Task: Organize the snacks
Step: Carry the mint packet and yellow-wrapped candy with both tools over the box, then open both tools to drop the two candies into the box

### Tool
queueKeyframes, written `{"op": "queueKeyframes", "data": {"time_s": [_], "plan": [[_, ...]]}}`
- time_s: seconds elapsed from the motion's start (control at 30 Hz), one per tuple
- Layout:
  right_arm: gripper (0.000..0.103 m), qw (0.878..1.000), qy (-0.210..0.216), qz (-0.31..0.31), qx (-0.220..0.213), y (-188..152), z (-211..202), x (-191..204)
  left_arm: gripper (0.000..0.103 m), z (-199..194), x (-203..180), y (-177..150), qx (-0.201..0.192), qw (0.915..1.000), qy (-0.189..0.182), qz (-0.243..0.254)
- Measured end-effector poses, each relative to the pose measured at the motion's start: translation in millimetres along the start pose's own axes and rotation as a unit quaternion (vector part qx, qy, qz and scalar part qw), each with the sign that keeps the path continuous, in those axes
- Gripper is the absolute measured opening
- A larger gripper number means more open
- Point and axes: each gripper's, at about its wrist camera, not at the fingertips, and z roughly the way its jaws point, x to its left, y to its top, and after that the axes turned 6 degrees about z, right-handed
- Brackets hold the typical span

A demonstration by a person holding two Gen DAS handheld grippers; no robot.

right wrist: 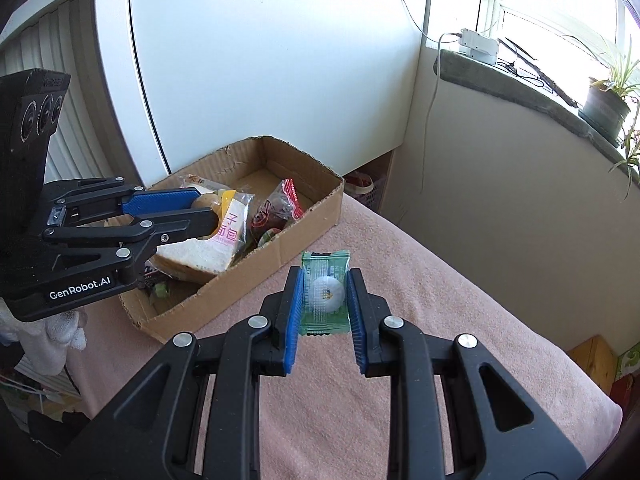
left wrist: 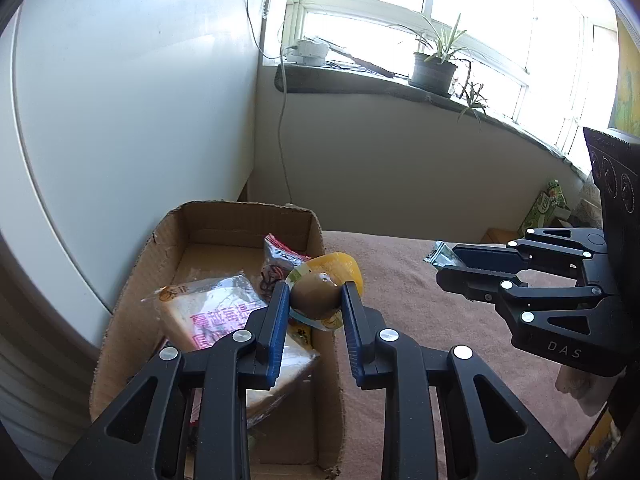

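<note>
Left wrist view: my left gripper [left wrist: 315, 300] clenched on brown egg-shaped snack [left wrist: 314, 290], hanging over right edge of cardboard box [left wrist: 132, 300]; bread bag [left wrist: 208, 312] below; ease further over box, lower before letting go.

Right wrist view: my right gripper [right wrist: 324, 294] grasping green packet [right wrist: 325, 292] above pink cloth [right wrist: 440, 320], box to left; carry across clear of left gripper, release low over free corner.

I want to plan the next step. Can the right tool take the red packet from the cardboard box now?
Probably not. The right tool is already shut on a green packet, so it has no free grip. The way to the red packet in the cardboard box looks open from above.
</note>
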Motion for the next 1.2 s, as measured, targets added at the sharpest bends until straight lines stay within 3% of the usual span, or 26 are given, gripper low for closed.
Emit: {"op": "queueKeyframes", "data": {"time_s": [0.4,1.0,1.1,1.2], "plan": [[0.023,0.999,0.037,-0.003,0.001,38.6,35.3,26.6,0.025,3.7,49.6,15.2,-0.003,0.9992,0.04,-0.003],[0.023,0.997,0.078,0.001,0.015,55.1,74.3,48.0,0.026,16.6,67.2,20.9,0.007,0.9983,0.059,-0.005],[0.027,0.997,0.081,0.001,0.013,54.5,71.6,47.6,0.026,14.4,66.6,21.6,0.005,0.9981,0.061,-0.008],[0.034,0.997,0.08,0.0,0.011,53.4,67.9,47.7,0.035,9.1,65.2,21.9,-0.002,0.9975,0.07,-0.007]]}}
